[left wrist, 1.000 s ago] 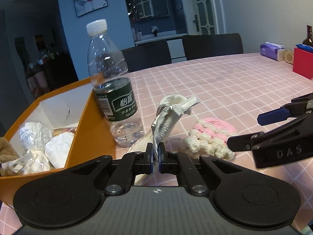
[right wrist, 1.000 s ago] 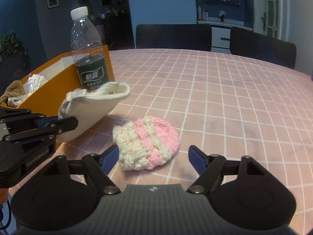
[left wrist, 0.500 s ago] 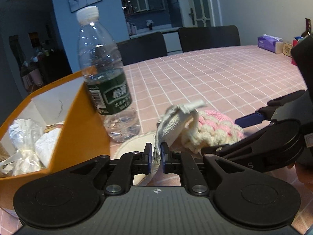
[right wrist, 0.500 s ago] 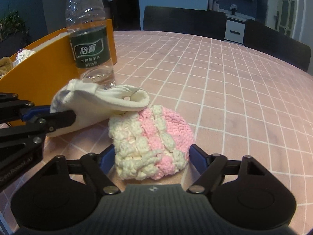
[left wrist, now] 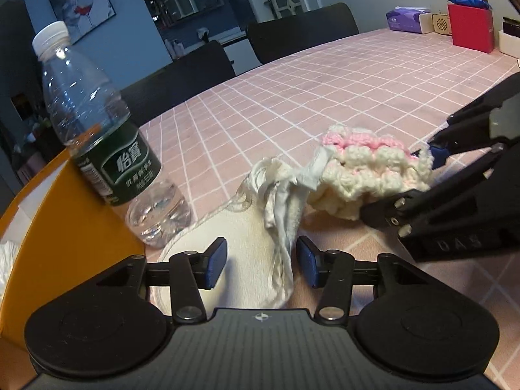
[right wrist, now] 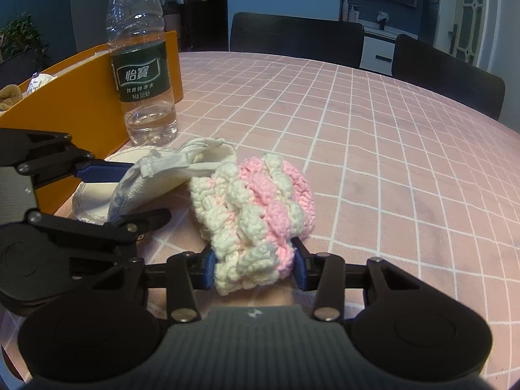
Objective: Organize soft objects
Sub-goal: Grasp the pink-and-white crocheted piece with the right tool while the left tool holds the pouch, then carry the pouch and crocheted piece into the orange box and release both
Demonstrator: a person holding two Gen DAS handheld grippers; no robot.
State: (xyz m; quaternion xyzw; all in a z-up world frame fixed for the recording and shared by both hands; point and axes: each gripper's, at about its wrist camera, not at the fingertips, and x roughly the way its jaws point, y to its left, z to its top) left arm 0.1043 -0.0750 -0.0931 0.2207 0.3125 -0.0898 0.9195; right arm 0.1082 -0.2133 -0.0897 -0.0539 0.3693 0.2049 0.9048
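Observation:
A cream cloth pouch (left wrist: 260, 247) lies on the pink checked tablecloth, between the jaws of my open left gripper (left wrist: 261, 261); it also shows in the right wrist view (right wrist: 162, 178). A pink and white crocheted piece (right wrist: 256, 214) lies right of the pouch, touching it; it also shows in the left wrist view (left wrist: 367, 172). My right gripper (right wrist: 253, 268) has its blue pads pressed against the near end of the crocheted piece. An orange box (left wrist: 65, 227) holding several white soft items stands at the left.
A water bottle (left wrist: 107, 143) with a green label stands against the orange box's corner, just behind the pouch. A red box (left wrist: 471, 27), a tissue pack (left wrist: 406, 19) and a dark bottle sit at the table's far right. Dark chairs line the far edge.
My left gripper lowered the pouch to the table and opened, letting it go. My right gripper moved forward and closed its pads onto the crocheted piece.

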